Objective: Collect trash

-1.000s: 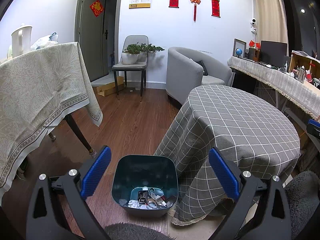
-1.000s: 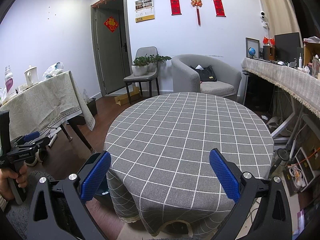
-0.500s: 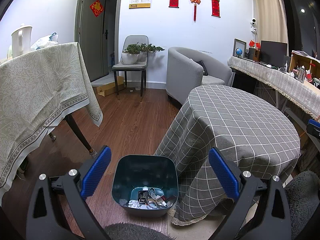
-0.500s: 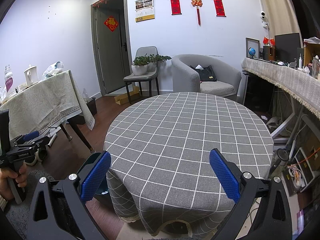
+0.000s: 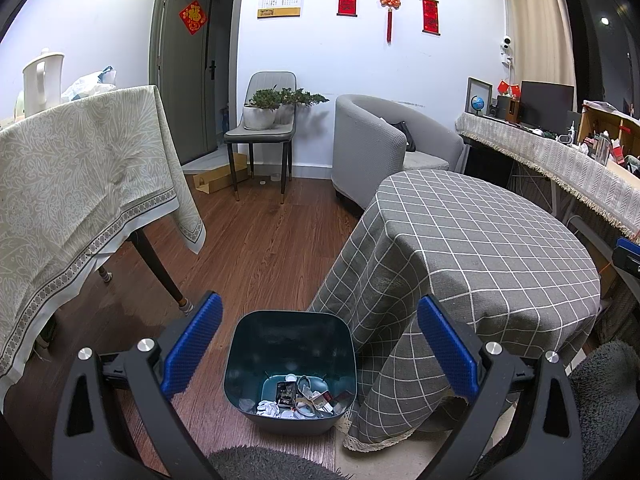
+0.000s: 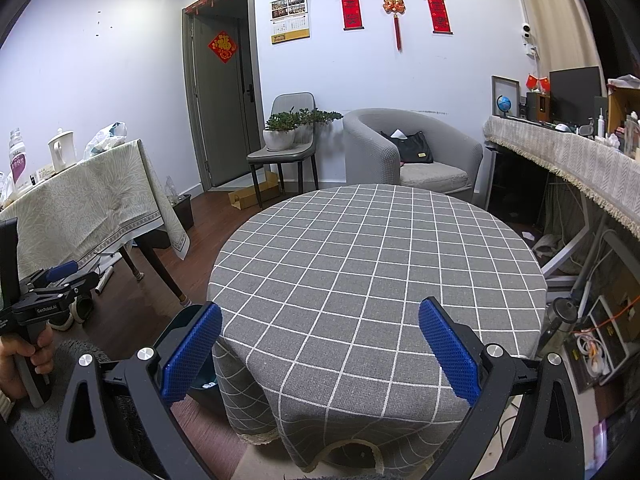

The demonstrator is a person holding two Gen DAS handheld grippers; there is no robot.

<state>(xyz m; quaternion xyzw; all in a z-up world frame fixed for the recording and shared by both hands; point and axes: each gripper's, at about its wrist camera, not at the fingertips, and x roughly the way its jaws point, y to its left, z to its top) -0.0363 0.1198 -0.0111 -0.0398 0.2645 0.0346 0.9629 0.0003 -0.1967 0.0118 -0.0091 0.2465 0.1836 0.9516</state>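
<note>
White lettering "GenRobot.AI" on the left gripper (image 6: 60,276) body; a gold 福 character on the red diamond (image 6: 224,46) fixed to the door (image 6: 224,120)

Left view overlooks floor bin (image 5: 290,368); right, shared table (image 6: 376,264).

Left hand-held gripper (image 5: 318,346) wide open, holding nothing, hanging above dark teal trash bin (image 5: 289,368) on wood floor (image 5: 256,248). Crumpled paper and wrappers (image 5: 298,398) lie in bin bottom. Bin sits just beside round tabletop's grey checked cloth (image 5: 472,248), grey rug (image 5: 264,464) in front.
</note>
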